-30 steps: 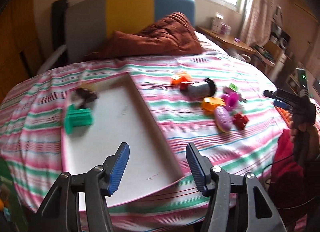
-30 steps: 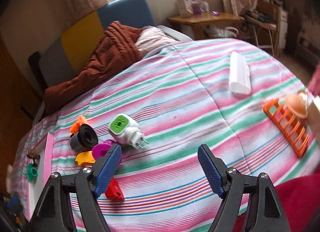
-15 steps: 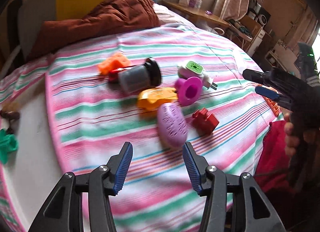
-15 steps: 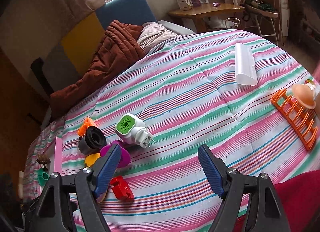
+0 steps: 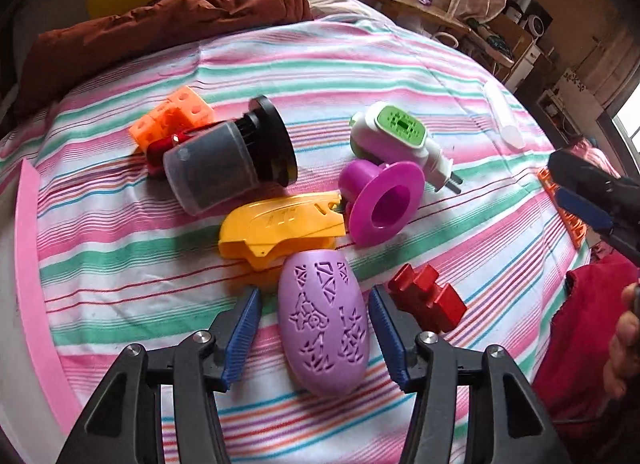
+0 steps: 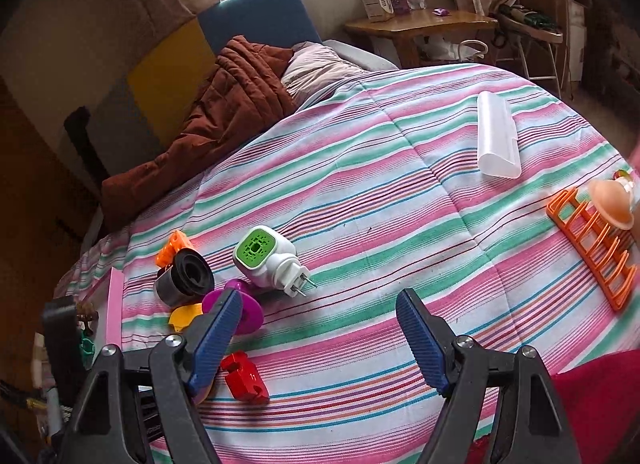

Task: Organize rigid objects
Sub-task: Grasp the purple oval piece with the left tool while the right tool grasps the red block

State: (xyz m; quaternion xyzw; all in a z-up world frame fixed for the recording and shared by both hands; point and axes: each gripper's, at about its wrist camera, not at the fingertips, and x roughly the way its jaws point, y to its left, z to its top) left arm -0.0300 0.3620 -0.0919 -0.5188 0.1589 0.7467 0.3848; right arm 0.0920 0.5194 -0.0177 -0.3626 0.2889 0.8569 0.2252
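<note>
My left gripper [image 5: 314, 306] is open, its blue pads on either side of a purple egg-shaped case [image 5: 323, 316] lying on the striped bedspread, not touching it. Behind it lie a yellow plastic piece [image 5: 280, 228], a magenta funnel [image 5: 382, 204], a grey-black canister [image 5: 228, 160], an orange cube block [image 5: 172, 118], a white-green plug [image 5: 394, 140] and a red block [image 5: 426, 298]. My right gripper [image 6: 318, 324] is open and empty above the bed, right of the same pile: the plug [image 6: 266, 260], the canister [image 6: 186, 280], the red block [image 6: 244, 378].
A pink-rimmed white tray [image 5: 30, 264] lies at the left. An orange rack [image 6: 592, 248] and a clear white case [image 6: 498, 140] lie on the right of the bed. A brown blanket [image 6: 224, 104] is bunched at the headboard. A wooden table [image 6: 420, 24] stands behind.
My left gripper has swung right from over the tray to the toy pile and closed in around the purple case. My right gripper has barely moved.
</note>
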